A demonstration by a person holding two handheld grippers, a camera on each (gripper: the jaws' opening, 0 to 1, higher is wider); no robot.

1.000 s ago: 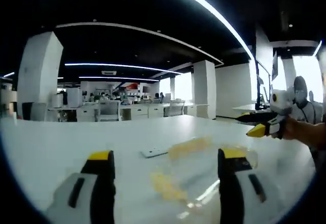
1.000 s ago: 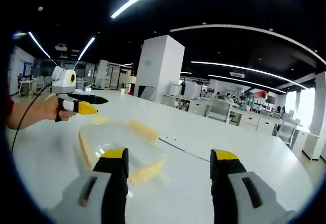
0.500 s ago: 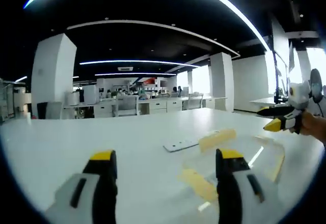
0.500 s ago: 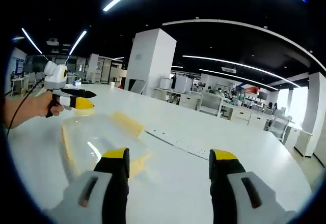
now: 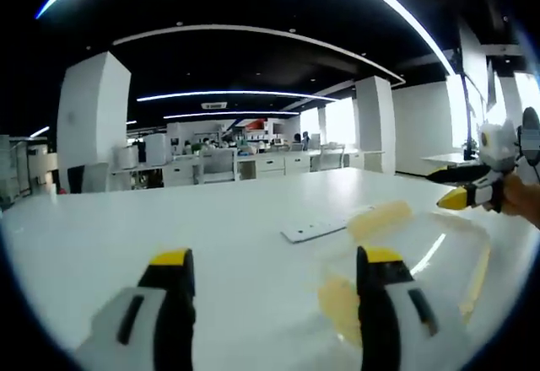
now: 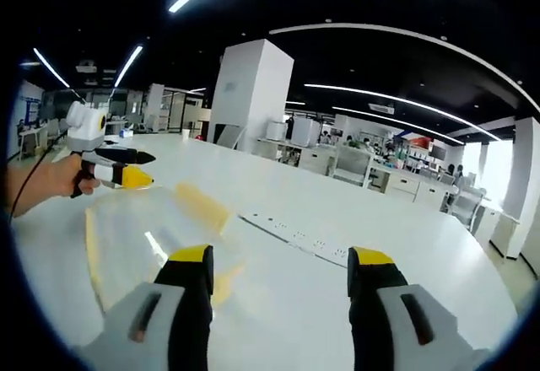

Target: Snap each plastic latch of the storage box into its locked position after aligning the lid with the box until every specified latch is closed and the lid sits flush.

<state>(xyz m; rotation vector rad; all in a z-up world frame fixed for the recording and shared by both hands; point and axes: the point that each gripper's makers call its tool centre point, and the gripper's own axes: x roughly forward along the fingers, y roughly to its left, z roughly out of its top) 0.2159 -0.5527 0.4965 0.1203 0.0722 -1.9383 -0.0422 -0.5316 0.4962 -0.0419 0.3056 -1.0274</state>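
A clear plastic storage box (image 5: 422,249) with pale yellow latches (image 5: 381,217) rests on the white table, blurred, to the right of my left gripper (image 5: 275,261). That gripper is open and empty, its right jaw in front of the box's near corner. In the right gripper view the box (image 6: 143,236) lies left of my right gripper (image 6: 282,257), which is also open and holds nothing. One yellow latch (image 6: 202,207) shows on the box's far side. The right gripper (image 5: 472,192), held in a hand, hovers beyond the box. The left gripper (image 6: 110,169) hovers over the box's far left.
A white power strip (image 5: 314,229) lies flat on the table just behind the box, also seen as the power strip (image 6: 291,238) ahead of the right gripper. The broad white table (image 5: 126,219) stretches away. Desks, chairs and white pillars stand far behind.
Both cameras have swung, so the box has slid towards the right edge of the left gripper view and the left edge of the right gripper view. Both grippers stay open.
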